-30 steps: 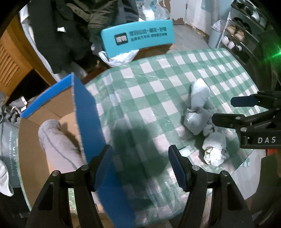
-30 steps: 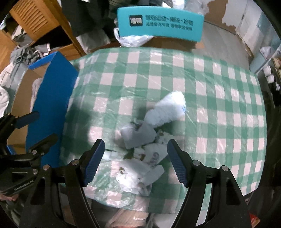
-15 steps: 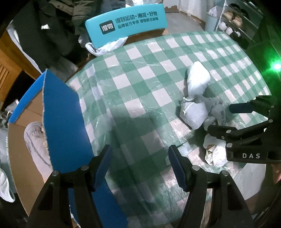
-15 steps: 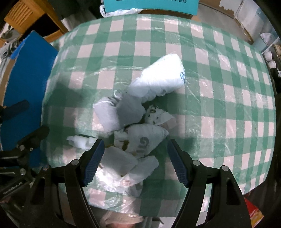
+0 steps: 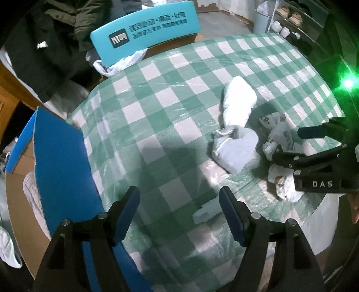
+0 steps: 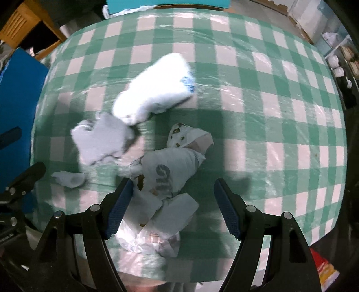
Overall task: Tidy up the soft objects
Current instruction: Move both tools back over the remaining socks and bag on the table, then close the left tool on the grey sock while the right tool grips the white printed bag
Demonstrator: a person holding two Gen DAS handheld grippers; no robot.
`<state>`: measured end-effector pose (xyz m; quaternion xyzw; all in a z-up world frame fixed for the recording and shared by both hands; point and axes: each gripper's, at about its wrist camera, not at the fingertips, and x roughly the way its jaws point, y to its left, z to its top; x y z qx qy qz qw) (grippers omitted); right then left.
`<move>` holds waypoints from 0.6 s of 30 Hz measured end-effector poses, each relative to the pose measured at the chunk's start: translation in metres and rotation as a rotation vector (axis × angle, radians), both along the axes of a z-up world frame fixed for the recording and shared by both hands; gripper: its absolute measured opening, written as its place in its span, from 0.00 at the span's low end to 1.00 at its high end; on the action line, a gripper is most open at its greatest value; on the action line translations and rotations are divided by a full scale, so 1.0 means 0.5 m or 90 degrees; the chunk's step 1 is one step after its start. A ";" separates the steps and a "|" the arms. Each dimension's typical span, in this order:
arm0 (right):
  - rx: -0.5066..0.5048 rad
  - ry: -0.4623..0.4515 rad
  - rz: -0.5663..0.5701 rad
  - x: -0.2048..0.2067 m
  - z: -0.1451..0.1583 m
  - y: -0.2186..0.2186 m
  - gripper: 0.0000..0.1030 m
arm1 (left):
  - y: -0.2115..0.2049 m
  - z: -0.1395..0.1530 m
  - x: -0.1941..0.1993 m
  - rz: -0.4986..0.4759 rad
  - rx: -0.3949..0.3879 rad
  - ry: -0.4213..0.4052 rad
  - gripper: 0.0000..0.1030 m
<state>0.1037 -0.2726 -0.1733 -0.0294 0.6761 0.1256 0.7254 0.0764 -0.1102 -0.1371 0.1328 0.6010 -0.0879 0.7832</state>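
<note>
A pile of soft items lies on the green checked table [image 6: 269, 112]: a white fluffy sock [image 6: 154, 85], a grey sock [image 6: 101, 139], a printed white bundle [image 6: 172, 166] and a small pale scrap [image 6: 69, 178]. My right gripper [image 6: 172, 183] points straight down at the printed bundle, open, its pads apart from the cloth. My left gripper [image 5: 179, 193] hovers over bare tablecloth beside the pile, jaws opening, nothing between them. In the left wrist view the grey sock [image 5: 235, 148] and white sock [image 5: 239, 101] lie ahead to the right, with the right gripper [image 5: 289, 144] above the bundle.
A cardboard box with a blue flap [image 5: 58, 157] stands at the table's left edge, a pale sock [image 5: 31, 186] inside. Behind the table are a teal chair back [image 5: 145, 29], dark coats [image 5: 44, 45] and a shoe rack [image 5: 287, 20].
Both grippers have come down closer to the table. The left one moved from over the box's flap to over the tablecloth and its jaws widened. The right one now hangs over the pile.
</note>
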 end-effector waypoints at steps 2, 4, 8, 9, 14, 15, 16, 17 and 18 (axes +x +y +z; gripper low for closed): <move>-0.001 0.000 -0.007 0.004 -0.002 -0.020 0.72 | -0.010 -0.002 0.003 -0.006 -0.002 0.003 0.73; -0.003 0.002 -0.018 0.008 -0.006 -0.041 0.72 | -0.017 -0.003 0.006 -0.009 -0.005 0.005 0.73; -0.010 0.002 -0.040 0.015 -0.010 -0.085 0.72 | -0.029 -0.004 0.014 -0.012 -0.020 0.010 0.73; -0.010 0.002 -0.045 0.018 -0.011 -0.096 0.72 | -0.033 -0.005 0.016 -0.012 -0.024 0.013 0.73; 0.021 0.003 -0.087 0.023 -0.012 -0.142 0.72 | -0.048 -0.008 0.023 -0.016 -0.044 0.020 0.74; 0.033 0.001 -0.097 0.022 -0.013 -0.155 0.72 | -0.051 -0.009 0.024 -0.017 -0.049 0.022 0.74; 0.044 0.001 -0.105 0.028 -0.013 -0.165 0.72 | -0.054 -0.009 0.025 -0.018 -0.054 0.025 0.74; 0.056 0.001 -0.115 0.029 -0.013 -0.172 0.72 | -0.058 -0.010 0.026 -0.018 -0.059 0.026 0.74; 0.069 0.004 -0.128 0.030 -0.017 -0.182 0.73 | -0.061 -0.012 0.028 -0.019 -0.063 0.028 0.74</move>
